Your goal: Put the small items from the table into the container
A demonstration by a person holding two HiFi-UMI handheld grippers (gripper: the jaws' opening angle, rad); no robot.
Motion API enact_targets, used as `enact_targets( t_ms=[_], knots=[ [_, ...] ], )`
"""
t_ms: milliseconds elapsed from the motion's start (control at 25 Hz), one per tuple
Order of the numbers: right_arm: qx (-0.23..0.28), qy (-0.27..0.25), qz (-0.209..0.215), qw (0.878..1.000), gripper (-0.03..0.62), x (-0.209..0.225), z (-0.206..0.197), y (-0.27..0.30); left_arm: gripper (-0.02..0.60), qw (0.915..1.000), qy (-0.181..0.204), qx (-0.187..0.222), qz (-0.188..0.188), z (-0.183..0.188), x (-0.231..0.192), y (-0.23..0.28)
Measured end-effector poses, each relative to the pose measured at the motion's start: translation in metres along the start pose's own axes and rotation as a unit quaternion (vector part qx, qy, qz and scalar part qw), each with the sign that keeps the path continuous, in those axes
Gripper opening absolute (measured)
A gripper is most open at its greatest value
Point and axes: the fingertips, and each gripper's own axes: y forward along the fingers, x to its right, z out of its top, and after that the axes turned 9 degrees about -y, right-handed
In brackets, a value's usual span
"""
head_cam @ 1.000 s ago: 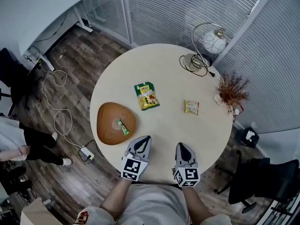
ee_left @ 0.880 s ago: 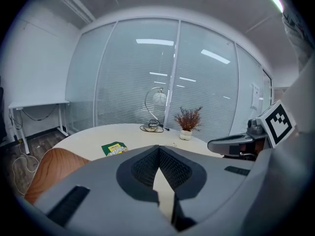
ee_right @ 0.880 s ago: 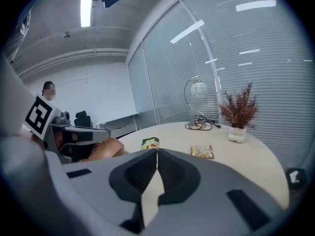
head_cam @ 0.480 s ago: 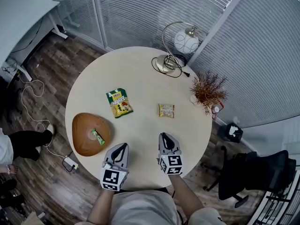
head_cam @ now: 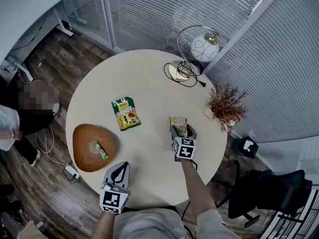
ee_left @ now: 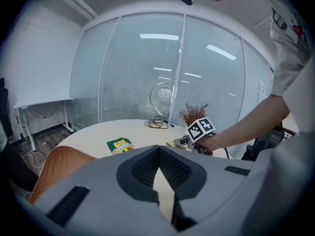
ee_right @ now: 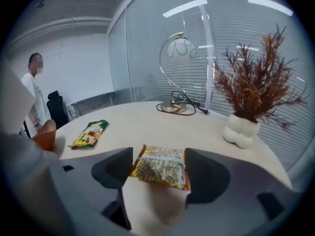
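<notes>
Right claw [head_cam: 182, 129] opening astride yellow snack packet [head_cam: 178, 122], bare table [head_cam: 154, 73] around; left claw [head_cam: 121, 166] closed at table edge.

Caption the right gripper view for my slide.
Right gripper, jaws opening, with a small yellow snack packet between them on the round table.

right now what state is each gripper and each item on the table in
right gripper: jaws opening, yellow packet between them
left gripper: jaws together, empty
yellow packet: flat on the table
green packet: flat on the table, untouched
wooden bowl: holds one small green-wrapped bar
lamp: upright
plant: upright
</notes>
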Motion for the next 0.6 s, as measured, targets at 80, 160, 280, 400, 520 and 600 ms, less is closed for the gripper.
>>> enact_targets(
  t_ms=[80,160,280,400,520,600],
  knots=[
    [-0.020,0.005,0.002,1.000,0.324,0.003,-0.007,0.014,-0.009,1.0000,0.000,-0.005,0.004,-0.002,-0.003,0.000],
    [-0.041,0.007,0.001,0.999,0.324,0.004,-0.015,0.026,-0.009,0.9999,-0.002,-0.008,0.010,-0.003,-0.008,0.000],
    [-0.059,0.015,-0.004,0.998,0.323,0.005,-0.022,0.033,-0.009,0.9998,-0.005,-0.010,0.014,-0.004,-0.012,0.000],
    [-0.060,0.014,-0.002,0.998,0.321,0.002,-0.022,0.033,-0.009,0.9998,-0.006,-0.010,0.014,-0.004,-0.015,0.002],
    [-0.069,0.003,0.008,0.998,0.282,-0.001,-0.024,0.028,-0.009,0.9999,-0.008,-0.010,0.010,-0.001,-0.014,0.004],
    [-0.074,0.000,0.018,0.997,0.255,-0.006,-0.025,0.022,-0.009,0.9999,-0.006,-0.008,0.008,0.000,-0.014,0.004]
  ],
)
